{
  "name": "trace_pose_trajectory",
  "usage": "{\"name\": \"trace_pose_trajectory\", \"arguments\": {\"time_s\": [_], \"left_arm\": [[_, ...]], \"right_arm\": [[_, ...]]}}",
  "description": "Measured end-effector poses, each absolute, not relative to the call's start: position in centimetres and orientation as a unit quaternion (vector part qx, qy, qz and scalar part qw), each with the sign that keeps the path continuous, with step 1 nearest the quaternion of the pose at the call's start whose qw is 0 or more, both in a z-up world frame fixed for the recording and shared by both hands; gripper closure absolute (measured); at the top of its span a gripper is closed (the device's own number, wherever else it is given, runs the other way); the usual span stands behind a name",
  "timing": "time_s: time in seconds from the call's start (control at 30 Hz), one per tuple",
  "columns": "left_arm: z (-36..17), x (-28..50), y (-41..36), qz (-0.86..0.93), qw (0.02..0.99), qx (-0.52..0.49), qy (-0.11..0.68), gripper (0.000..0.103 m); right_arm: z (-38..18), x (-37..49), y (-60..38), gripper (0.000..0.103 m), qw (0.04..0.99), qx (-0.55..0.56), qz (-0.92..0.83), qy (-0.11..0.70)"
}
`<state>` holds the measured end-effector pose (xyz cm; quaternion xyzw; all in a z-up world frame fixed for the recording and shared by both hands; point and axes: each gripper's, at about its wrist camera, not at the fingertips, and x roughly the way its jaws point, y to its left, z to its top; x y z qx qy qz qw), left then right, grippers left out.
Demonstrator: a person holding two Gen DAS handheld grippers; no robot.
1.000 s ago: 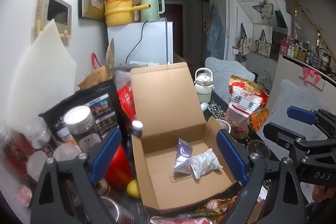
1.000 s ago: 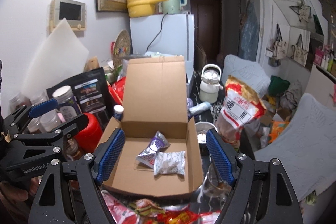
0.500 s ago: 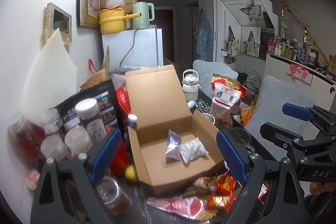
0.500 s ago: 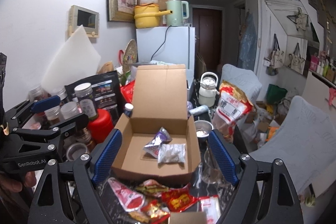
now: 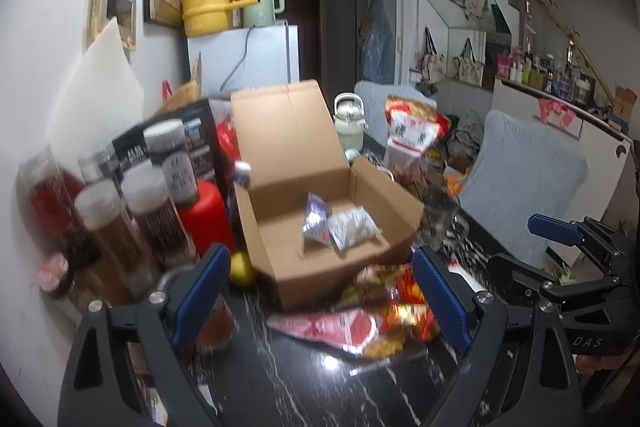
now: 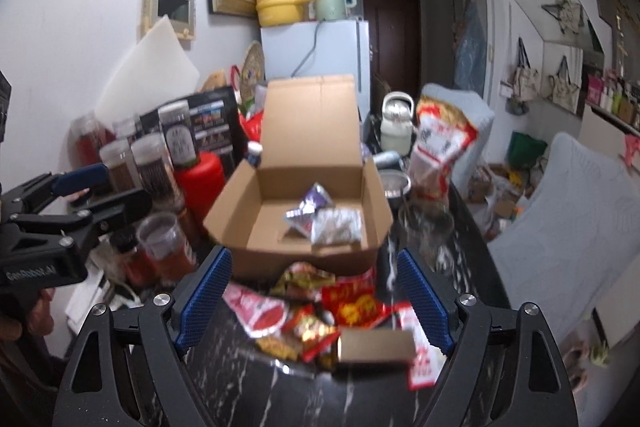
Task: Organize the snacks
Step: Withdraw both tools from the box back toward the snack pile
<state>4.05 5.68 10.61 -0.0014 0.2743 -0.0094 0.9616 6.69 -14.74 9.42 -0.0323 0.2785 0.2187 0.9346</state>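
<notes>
Left wrist view: the left gripper (image 5: 316, 291) stands wide open and empty, above the loose snack packets (image 5: 372, 315) on the dark table (image 5: 304, 379). The cardboard box (image 5: 320, 195), holding two packets, sits just beyond.

Right wrist view: the right gripper (image 6: 312, 295) gapes equally wide, holding nothing, with the snack pile (image 6: 320, 311) between its blue pads.

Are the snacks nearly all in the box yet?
Not nearly. Two small packets already lie in the open cardboard box. Both tools, left and right, are open and empty. A heap of red and yellow snack packets still waits on the dark table in front of the box.
</notes>
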Motion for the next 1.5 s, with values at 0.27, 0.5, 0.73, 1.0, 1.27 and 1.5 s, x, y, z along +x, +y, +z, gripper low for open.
{"name": "trace_pose_trajectory", "arguments": {"time_s": [0.27, 0.5, 0.73, 1.0, 1.27, 1.5], "left_arm": [[6.4, 3.5, 5.0, -0.044, 0.943, -0.008, 0.329, 0.010], [3.7, 3.3, 4.5, -0.043, 0.938, -0.001, 0.345, 0.010], [0.8, 3.6, 4.7, -0.046, 0.927, -0.022, 0.373, 0.010], [-2.3, 4.3, 4.7, -0.041, 0.920, -0.019, 0.390, 0.010], [-4.6, 5.7, 6.0, -0.050, 0.916, -0.006, 0.399, 0.010], [-6.5, 8.0, 7.3, -0.039, 0.908, 0.030, 0.417, 0.010]], "right_arm": [[5.9, 4.7, -16.0, 0.018, 0.928, -0.009, 0.205, 0.311], [3.7, 3.6, -16.8, 0.018, 0.926, -0.012, 0.191, 0.327], [0.7, 3.2, -17.1, 0.018, 0.917, -0.006, 0.182, 0.355], [-2.4, 3.1, -17.9, 0.018, 0.913, 0.006, 0.155, 0.377], [-4.4, 4.2, -17.9, 0.018, 0.904, 0.011, 0.154, 0.400], [-5.3, 5.8, -17.7, 0.018, 0.897, 0.021, 0.162, 0.410]]}}
